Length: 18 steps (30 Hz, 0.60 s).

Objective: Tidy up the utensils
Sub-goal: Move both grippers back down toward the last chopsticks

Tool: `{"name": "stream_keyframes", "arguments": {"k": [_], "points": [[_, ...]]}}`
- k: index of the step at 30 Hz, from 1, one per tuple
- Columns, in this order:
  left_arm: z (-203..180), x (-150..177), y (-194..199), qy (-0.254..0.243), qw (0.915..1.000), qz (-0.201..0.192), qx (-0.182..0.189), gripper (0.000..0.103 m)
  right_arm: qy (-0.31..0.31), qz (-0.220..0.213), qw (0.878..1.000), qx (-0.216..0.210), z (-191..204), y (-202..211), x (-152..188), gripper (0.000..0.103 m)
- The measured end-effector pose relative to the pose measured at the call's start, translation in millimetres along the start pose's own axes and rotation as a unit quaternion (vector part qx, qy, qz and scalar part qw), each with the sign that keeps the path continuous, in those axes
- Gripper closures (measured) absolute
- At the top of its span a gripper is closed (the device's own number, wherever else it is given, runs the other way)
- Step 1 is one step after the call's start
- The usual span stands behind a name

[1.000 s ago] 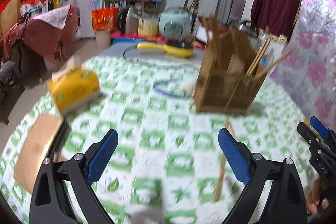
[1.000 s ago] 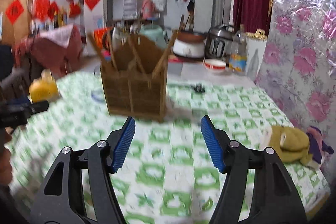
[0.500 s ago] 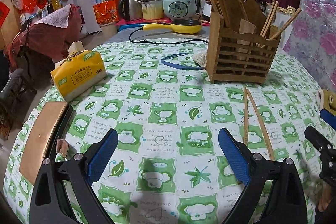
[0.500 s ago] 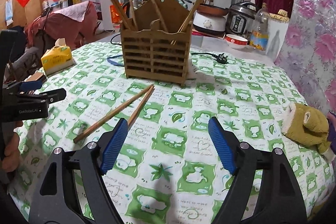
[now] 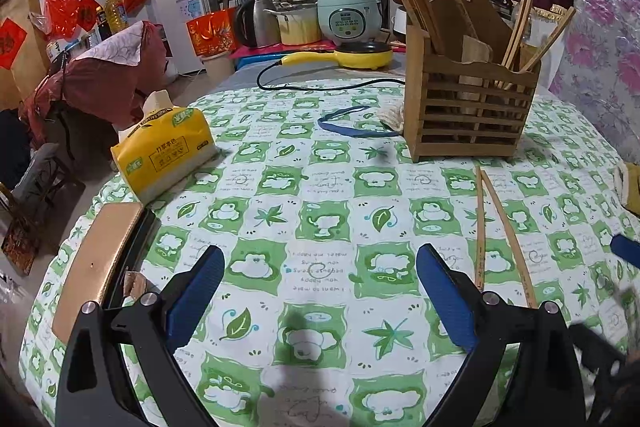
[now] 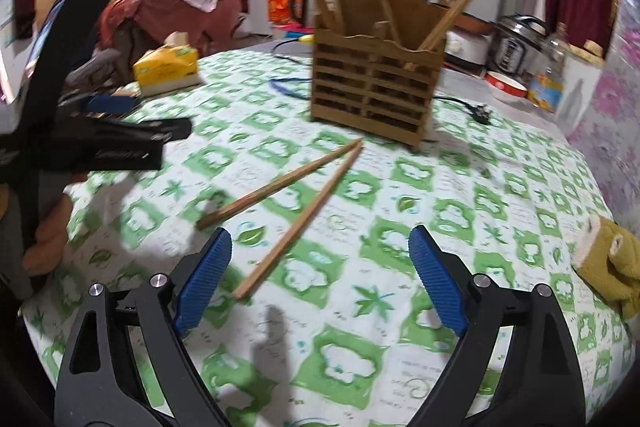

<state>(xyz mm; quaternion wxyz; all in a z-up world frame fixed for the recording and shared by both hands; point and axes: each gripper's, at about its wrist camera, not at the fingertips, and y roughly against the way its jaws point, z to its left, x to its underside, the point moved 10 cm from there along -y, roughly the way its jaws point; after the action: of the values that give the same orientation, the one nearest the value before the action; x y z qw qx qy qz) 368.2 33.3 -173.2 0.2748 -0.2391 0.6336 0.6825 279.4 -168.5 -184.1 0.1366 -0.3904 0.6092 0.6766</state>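
A round table [image 6: 500, 187] with a green-and-white checked cloth filled both views. Toward its far side stood a slatted wooden holder [image 6: 376, 87], already carrying several chopsticks and flat wooden pieces leaning at angles. On the cloth in front of the holder lay two loose chopsticks [image 6: 304, 211], close together at the holder end and splaying apart toward the person. Their long axis ran from the holder back toward the grippers.

The right gripper [image 6: 320, 275] was spread wide, its jaws having just been opening, with nothing pinched. The near end of one chopstick lay just ahead of its left finger, so this gripper looked the nearer. The stick ran roughly lengthwise between the fingers, so the wrist would probably need turning to close across it.

The left gripper [image 5: 320, 291] was also spread and empty. From there the chopsticks [image 5: 496, 231] lay off to its right, beside its right finger.
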Motion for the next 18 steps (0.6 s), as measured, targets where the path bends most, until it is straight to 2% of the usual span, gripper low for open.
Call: {"name": "stream_keyframes", "arguments": {"k": [14, 18], "points": [[7, 4, -8, 0.012, 0.9998, 0.018, -0.003, 0.007, -0.002, 0.011, 1.0, -0.003, 0, -3, 3, 0.012], [13, 8, -16, 0.027, 0.9989, 0.038, 0.003, 0.007, -0.026, 0.016, 0.999, 0.024, -16, -7, 3, 0.011]]}}
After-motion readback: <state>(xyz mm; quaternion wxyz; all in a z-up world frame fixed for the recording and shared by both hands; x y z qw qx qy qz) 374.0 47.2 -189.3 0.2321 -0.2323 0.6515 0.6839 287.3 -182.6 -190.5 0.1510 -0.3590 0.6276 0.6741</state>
